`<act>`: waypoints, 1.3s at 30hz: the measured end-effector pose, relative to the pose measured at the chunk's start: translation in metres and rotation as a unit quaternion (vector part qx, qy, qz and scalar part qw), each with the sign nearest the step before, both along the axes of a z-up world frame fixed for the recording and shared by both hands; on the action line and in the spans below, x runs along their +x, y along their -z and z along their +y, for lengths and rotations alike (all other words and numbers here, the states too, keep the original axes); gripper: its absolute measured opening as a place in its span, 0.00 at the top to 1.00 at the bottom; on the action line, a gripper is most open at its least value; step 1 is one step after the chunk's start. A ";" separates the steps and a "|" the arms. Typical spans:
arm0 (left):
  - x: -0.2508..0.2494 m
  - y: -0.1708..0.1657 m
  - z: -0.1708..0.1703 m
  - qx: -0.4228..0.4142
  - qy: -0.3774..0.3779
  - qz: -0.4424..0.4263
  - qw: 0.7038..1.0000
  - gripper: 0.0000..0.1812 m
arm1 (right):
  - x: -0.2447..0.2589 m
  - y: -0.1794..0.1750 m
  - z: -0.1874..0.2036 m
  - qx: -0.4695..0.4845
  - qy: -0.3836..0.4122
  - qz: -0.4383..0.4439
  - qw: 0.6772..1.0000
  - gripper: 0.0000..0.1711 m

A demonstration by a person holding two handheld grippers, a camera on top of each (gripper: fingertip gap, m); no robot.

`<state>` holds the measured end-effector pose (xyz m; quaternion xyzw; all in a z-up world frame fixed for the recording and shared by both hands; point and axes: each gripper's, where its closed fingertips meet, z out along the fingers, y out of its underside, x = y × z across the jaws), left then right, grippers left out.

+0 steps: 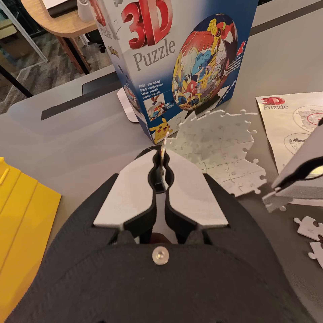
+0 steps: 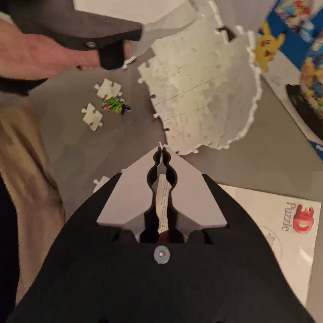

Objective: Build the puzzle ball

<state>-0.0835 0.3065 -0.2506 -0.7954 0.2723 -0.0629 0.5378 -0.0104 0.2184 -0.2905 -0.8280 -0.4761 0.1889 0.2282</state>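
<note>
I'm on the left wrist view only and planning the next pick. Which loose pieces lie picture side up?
Observer: One coloured piece lies face up on the table, between two white pieces that are face down.
Operator: Anything else loose that I'm missing?
Observer: Yes. A half-hidden piece, also white, peeks out from under the left side of the right hand-held gripper.

One box, one leaflet, three loose pieces, one shell.
</note>
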 end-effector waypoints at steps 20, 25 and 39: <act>0.008 -0.005 0.000 0.050 0.029 0.028 0.998 0.99 | -0.008 0.017 0.010 0.031 -0.177 -0.181 0.967 0.96; 0.009 -0.005 -0.001 0.053 0.034 0.030 0.998 0.99 | 0.002 0.002 0.005 0.060 -0.138 -0.155 0.976 0.92; 0.009 -0.006 -0.002 0.066 0.030 0.039 0.997 0.99 | 0.007 0.041 -0.011 0.004 0.075 -0.088 0.993 0.77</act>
